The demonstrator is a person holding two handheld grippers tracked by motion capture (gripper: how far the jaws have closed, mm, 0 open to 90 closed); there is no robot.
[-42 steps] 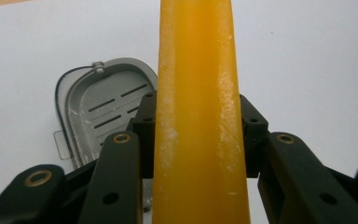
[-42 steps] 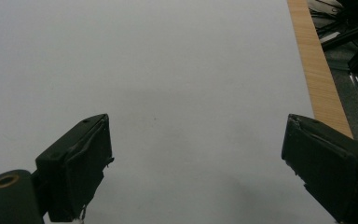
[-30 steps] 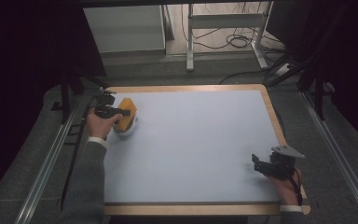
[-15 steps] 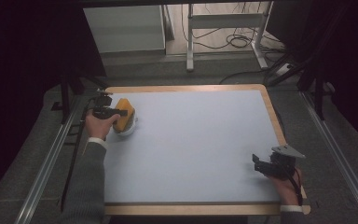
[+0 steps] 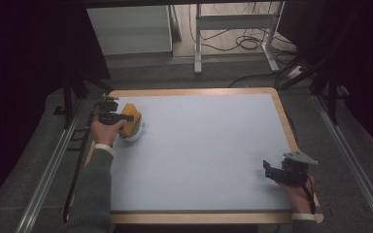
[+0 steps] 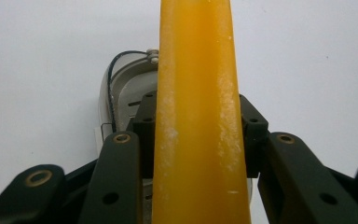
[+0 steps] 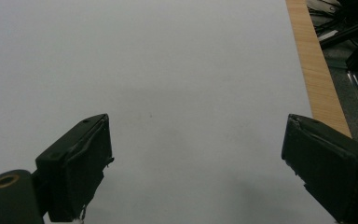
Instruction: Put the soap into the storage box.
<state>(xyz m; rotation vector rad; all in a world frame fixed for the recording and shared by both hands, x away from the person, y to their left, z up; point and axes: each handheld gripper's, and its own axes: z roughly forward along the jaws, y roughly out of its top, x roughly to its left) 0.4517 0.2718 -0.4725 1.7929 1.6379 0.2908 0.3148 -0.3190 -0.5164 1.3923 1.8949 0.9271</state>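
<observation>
The left hand-held gripper (image 5: 126, 118) is sitting at the far left corner of the counter (image 5: 209, 145), and its jaws are pressing in on a yellow-orange block (image 5: 130, 116) — clamped tight, pads flat against both sides. In the left gripper view that block (image 6: 198, 116) is rising straight up between the two black jaws, its surface dusted with pale scuffs, with the left hand-held gripper (image 6: 198, 135) gripping it from either side. Just beneath and beyond it, a small white dish (image 6: 126, 93) with a dark rim line is lying on the pale counter top; in the high view the dish (image 5: 135, 133) is peeking out right under the block, though whether the block is touching it or hanging just above is hard to tell.

Over on the other side — well apart from all this — the right hand-held gripper (image 5: 272, 172) is resting near the front right corner of the counter, a grey three-cornered plate on top of it. In the right gripper view its jaws are standing wide apart, and the right hand-held gripper (image 7: 196, 158) is holding nothing, with bare pale surface between the pads. The wooden edge (image 7: 314, 65) of the counter is running along the right of that view.
</observation>
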